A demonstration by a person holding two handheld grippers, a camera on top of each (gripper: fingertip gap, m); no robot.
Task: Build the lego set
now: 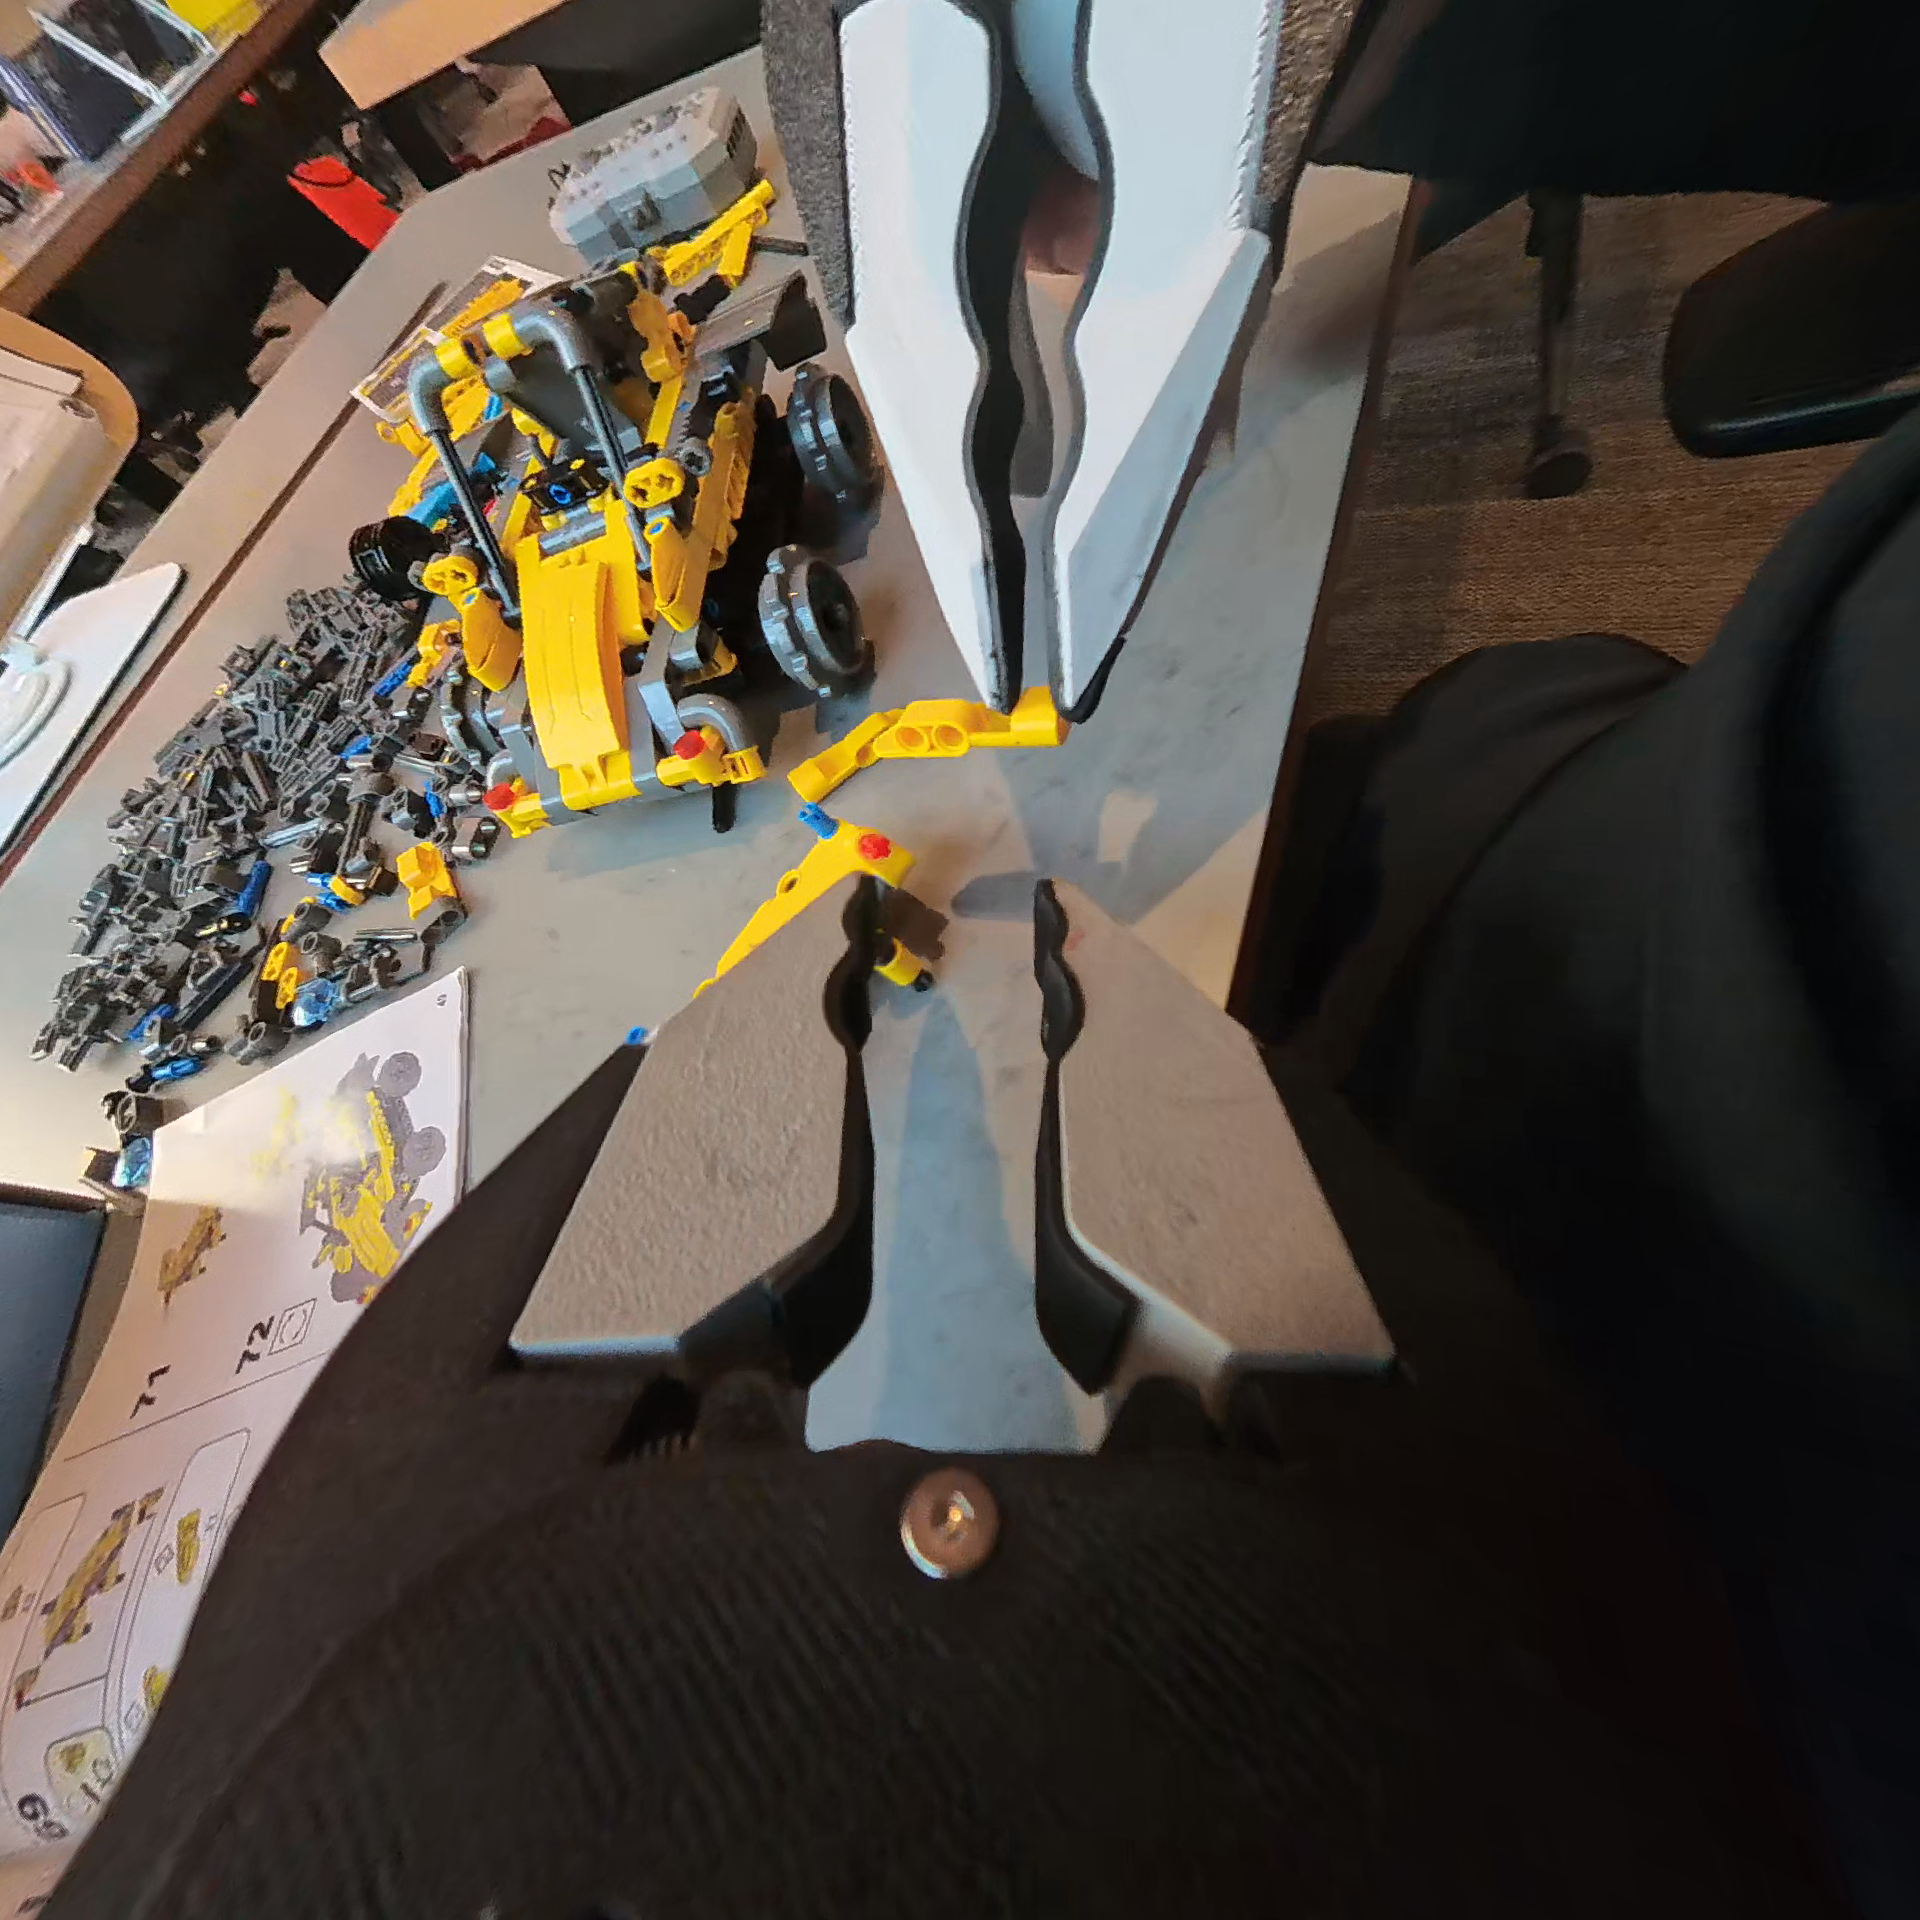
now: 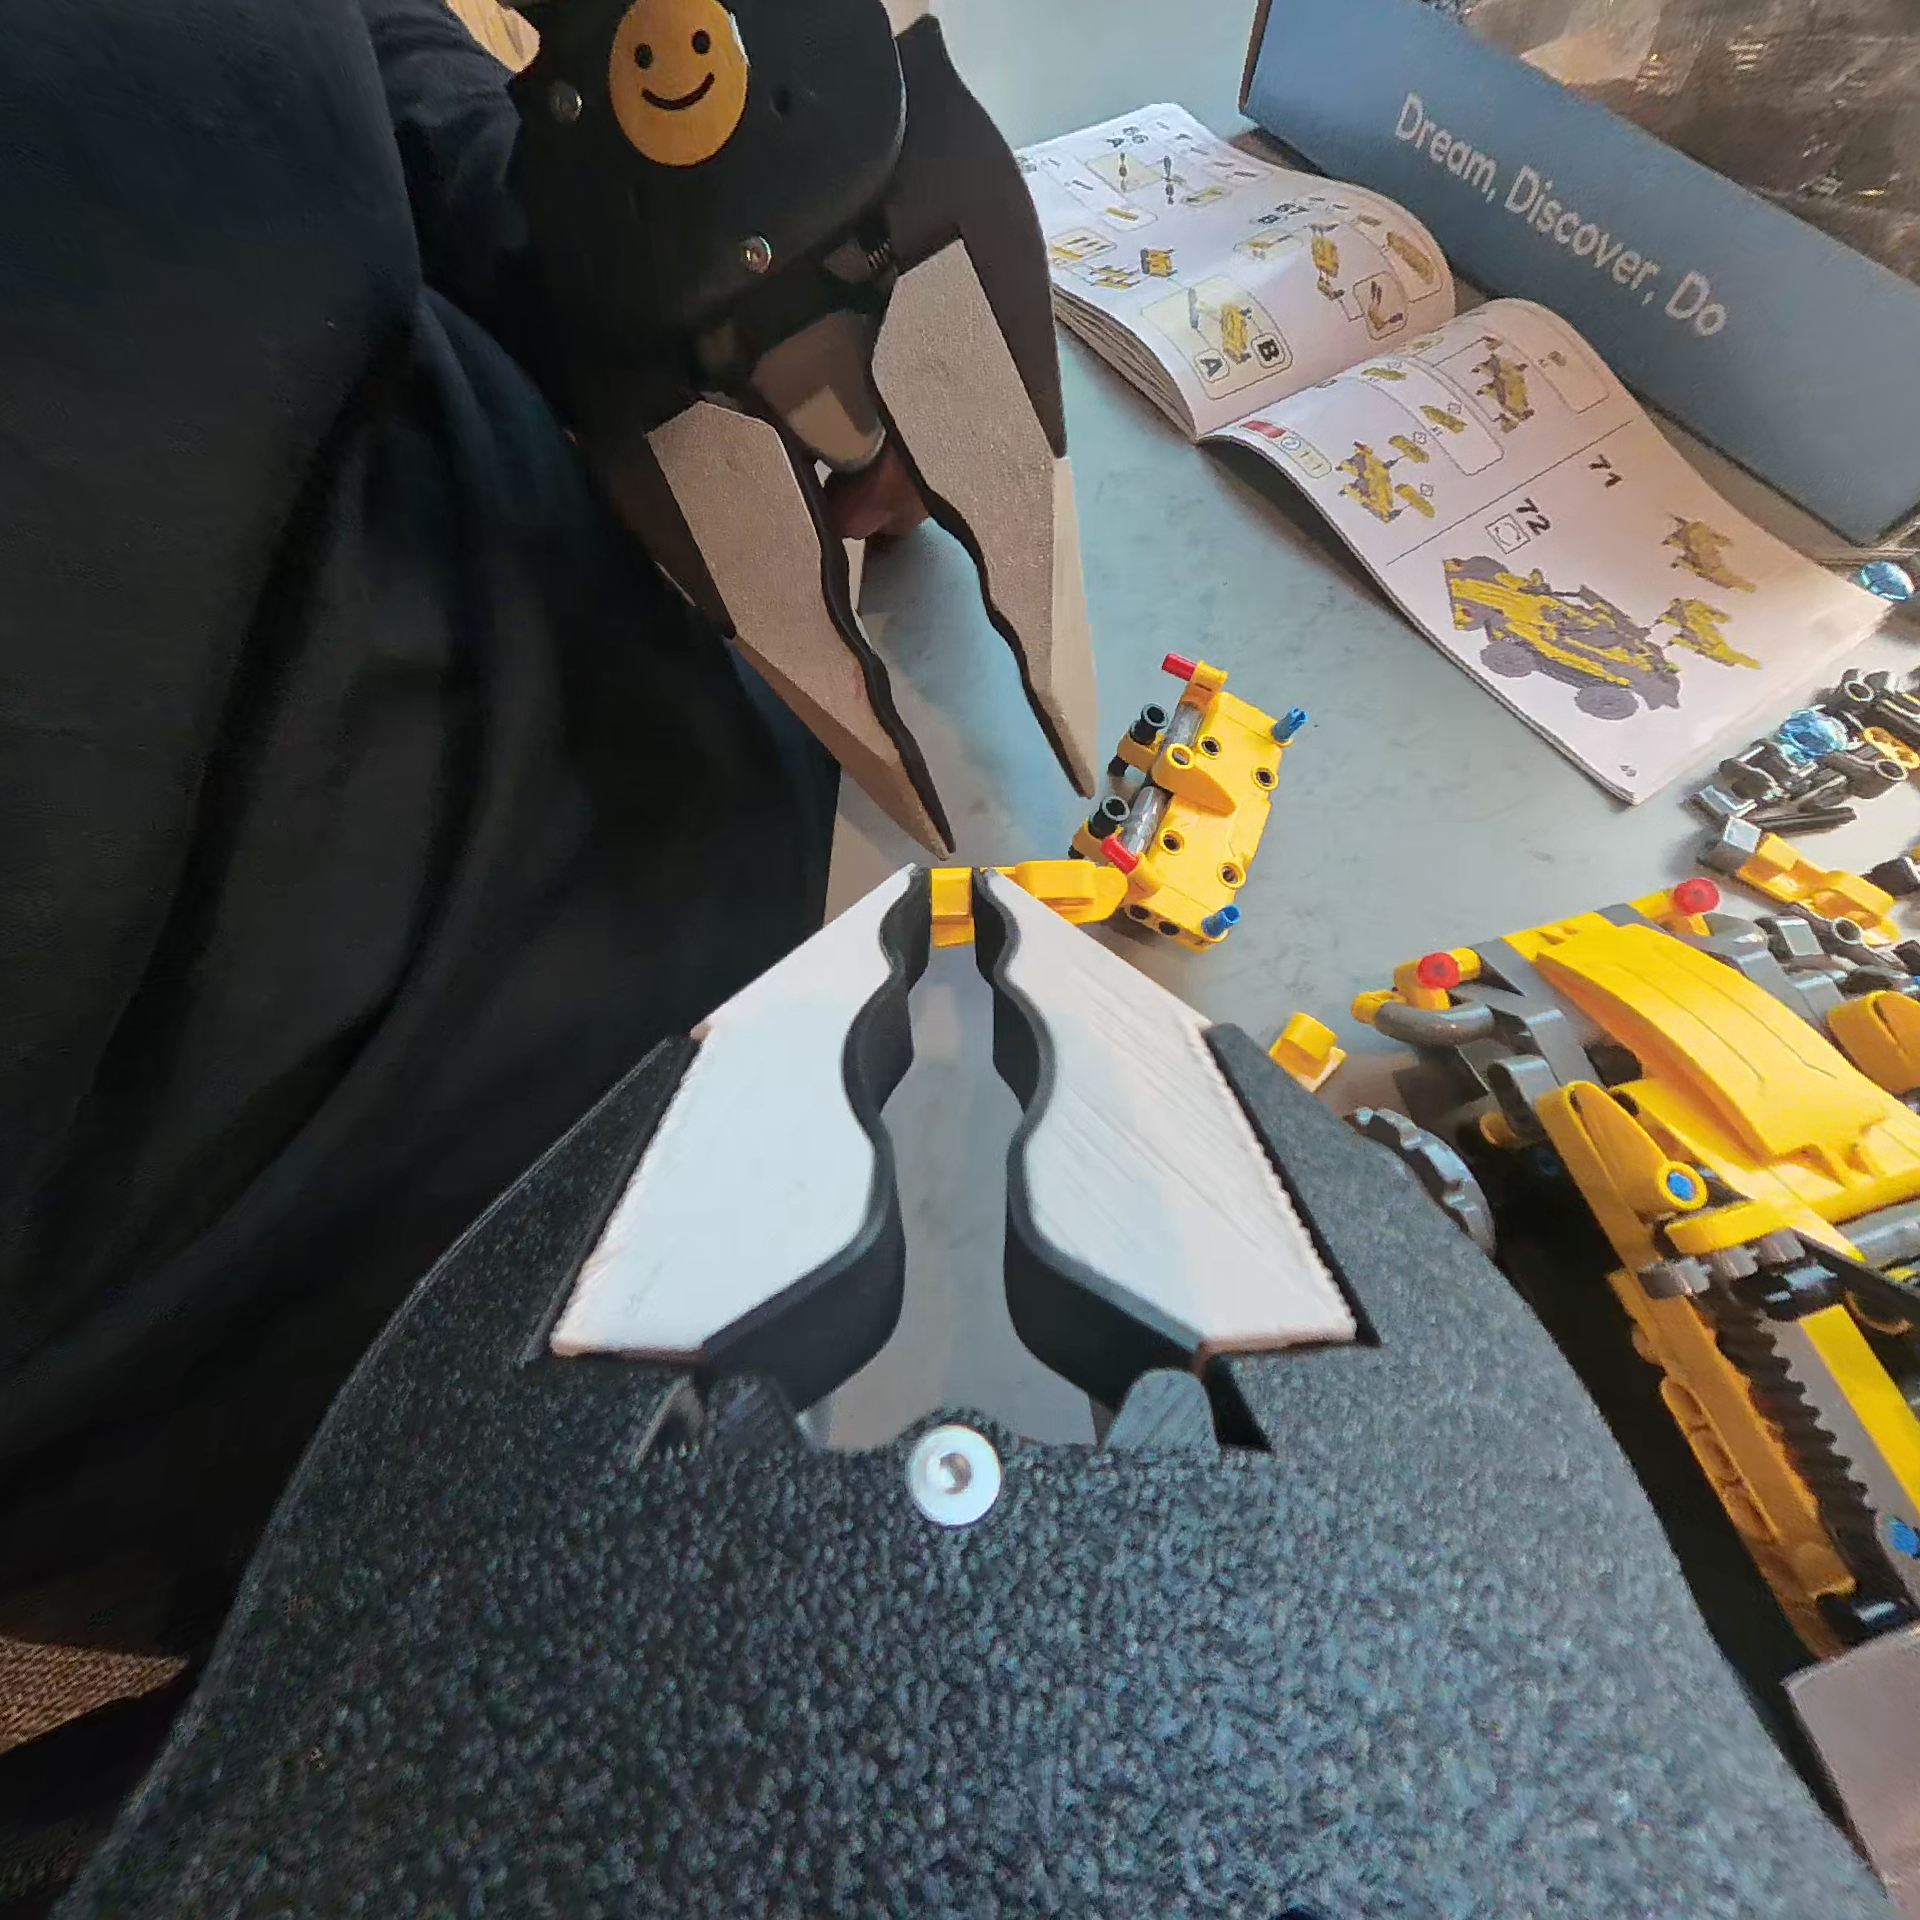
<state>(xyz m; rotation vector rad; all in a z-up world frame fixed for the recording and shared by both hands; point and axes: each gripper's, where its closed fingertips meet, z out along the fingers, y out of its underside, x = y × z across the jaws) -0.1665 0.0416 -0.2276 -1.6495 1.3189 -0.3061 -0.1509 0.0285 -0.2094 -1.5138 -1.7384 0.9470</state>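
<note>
Two claws: both are over the near edge of a grey table, close to each other.
Right claw: its tips are almost together and pinch the end of a small yellow angled beam; in the left wrist view the same claw comes down from above and holds the beam at its end, with the rest of the beam just above the table.
Left claw: its fingers stand apart with a clear gap and nothing is between them; in the right wrist view it points down, with the tips near the table.
Yellow sub-assembly: a small block of yellow parts with red and blue pins, it lies on the table just beside the left claw's tips; the far end of the held beam touches or nearly touches it, it cannot be told which.
Yellow vehicle model: partly built, with grey wheels and a grey roll frame, it stands on the table beyond the claws.
Loose parts: a pile of dark grey, black and blue pieces lies at the left of the model.
Instruction booklet: open on the table, next to a blue box.
Person: a dark sleeve fills the side of both views.
</note>
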